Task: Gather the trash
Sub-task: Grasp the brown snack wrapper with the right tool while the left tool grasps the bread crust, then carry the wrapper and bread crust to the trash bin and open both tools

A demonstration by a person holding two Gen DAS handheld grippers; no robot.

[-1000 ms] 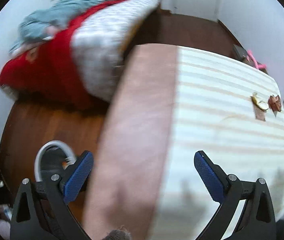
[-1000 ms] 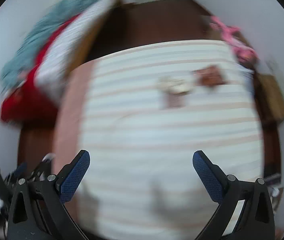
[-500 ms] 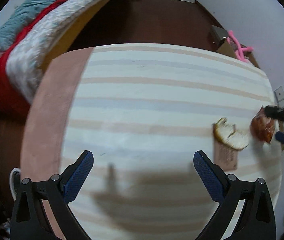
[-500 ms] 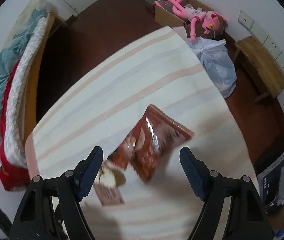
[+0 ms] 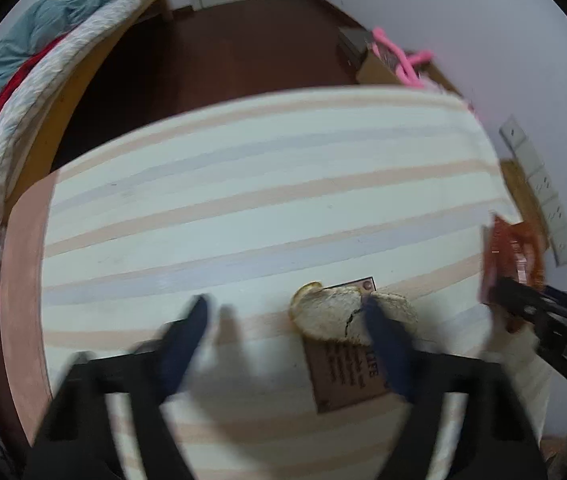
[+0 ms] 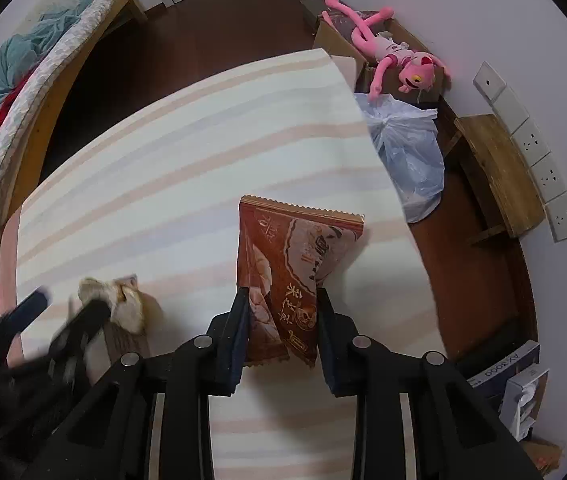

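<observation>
My right gripper (image 6: 281,300) is shut on a red-brown snack wrapper (image 6: 289,264) and holds it over the striped table (image 6: 163,168); the wrapper also shows at the right of the left wrist view (image 5: 511,256). My left gripper (image 5: 283,312) is open and blurred, low over the table. Its right finger (image 5: 383,340) overlaps a pale crumpled peel-like scrap (image 5: 331,316) lying on a brown card (image 5: 347,376). The scrap (image 6: 123,304) and the left gripper (image 6: 63,312) show at the left of the right wrist view.
A translucent plastic bag (image 6: 407,152) sits on the floor by the table's right edge, beside a box holding a pink plush toy (image 6: 395,56) and a wooden stool (image 6: 495,176). A bed with red and teal bedding (image 5: 15,92) lies to the left.
My right gripper has closed on the snack wrapper and lifted it. My left gripper has moved forward and right to the crumpled scrap and narrowed somewhat.
</observation>
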